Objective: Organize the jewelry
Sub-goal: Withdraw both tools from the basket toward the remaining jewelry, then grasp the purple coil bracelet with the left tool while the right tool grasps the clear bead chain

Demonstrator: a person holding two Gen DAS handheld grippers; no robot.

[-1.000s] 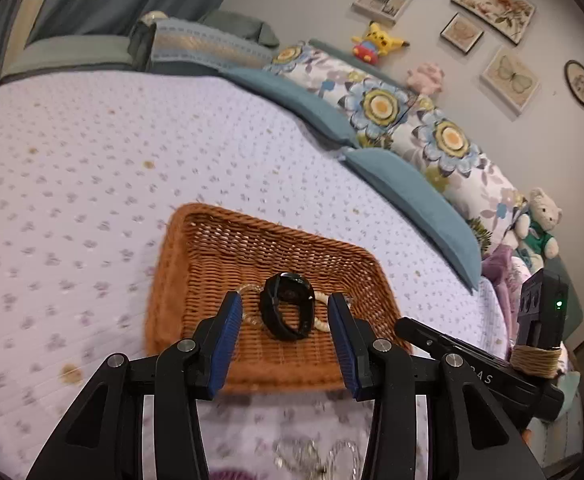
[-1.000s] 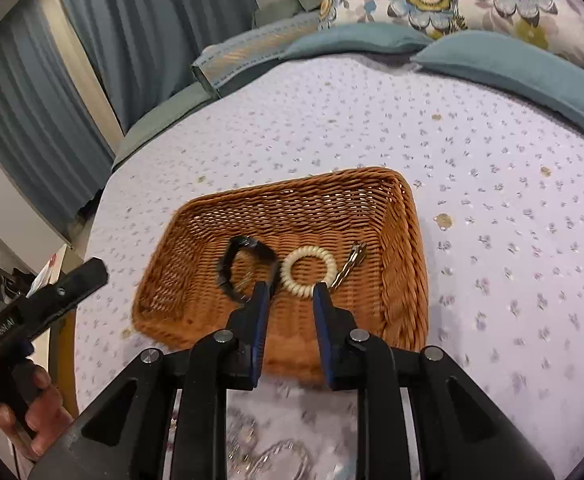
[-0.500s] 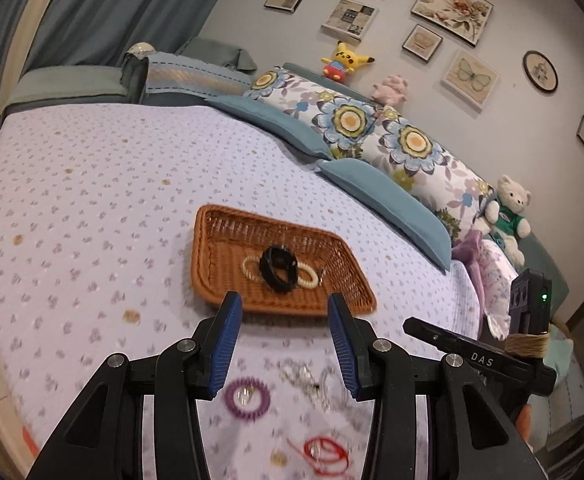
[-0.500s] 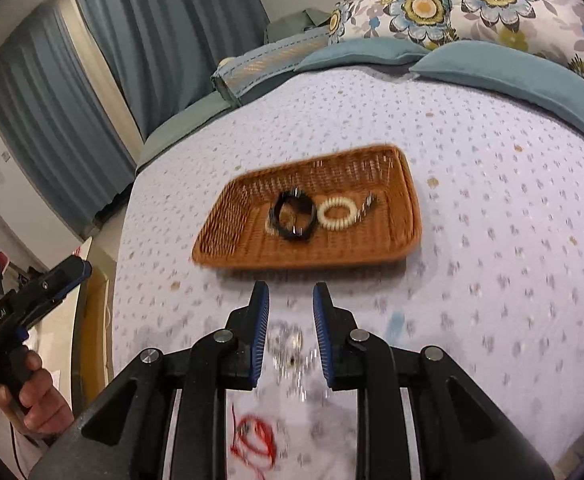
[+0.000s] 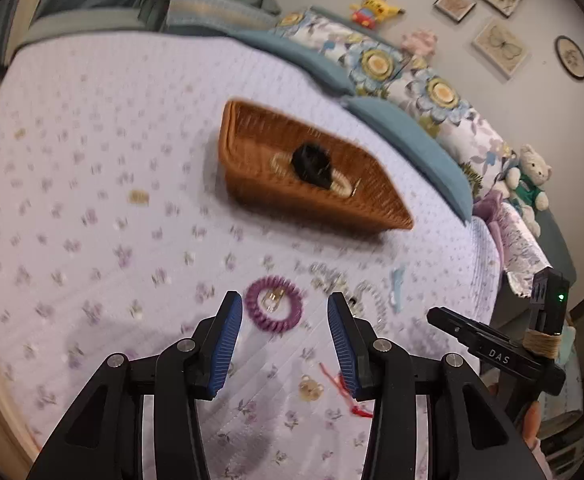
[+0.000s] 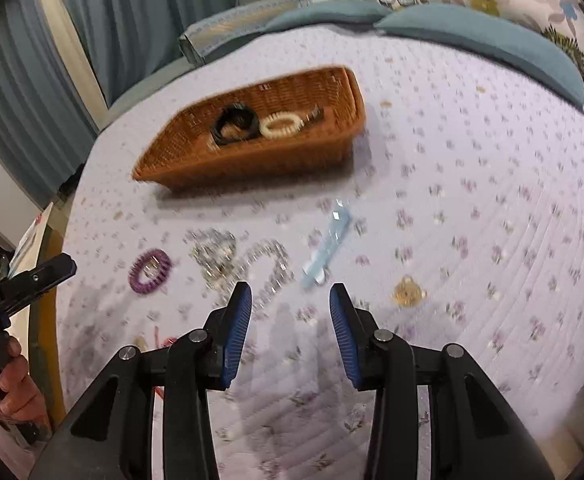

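The task looks partly done. In the basket [image 6: 252, 152] on the bed [image 6: 491, 200] there are already a black bracelet [image 6: 234, 124], a cream bead bracelet [image 6: 282, 125] beside it, and a small metal piece [image 6: 313, 114] near the far end. Several pieces are left on the bedcover in front of the basket: a purple coil hair tie [image 5: 274, 309], a heap of silver chains [image 6: 216, 254], a second silver chain [image 6: 270, 268], a pale blue clip [image 6: 327, 250], a small gold piece [image 6: 407, 292] and a red cord [image 5: 345, 386]. So, in my judgement, more than half of the work remains.

The left tool [image 5: 284, 336] is released and carries nothing; it hangs just above the hair tie, which lies between its fingers in this view. The right tool [image 6: 290, 328] is also released and empty, close to the second silver chain and the blue clip.

The left view shows the red cord and a small gold charm [image 5: 311, 388] clearly near its fingers; in the right view the cord is mostly hidden behind the tool. The right view shows the inside of the basket sharper and the gold piece far to the right. Both views are blurred.
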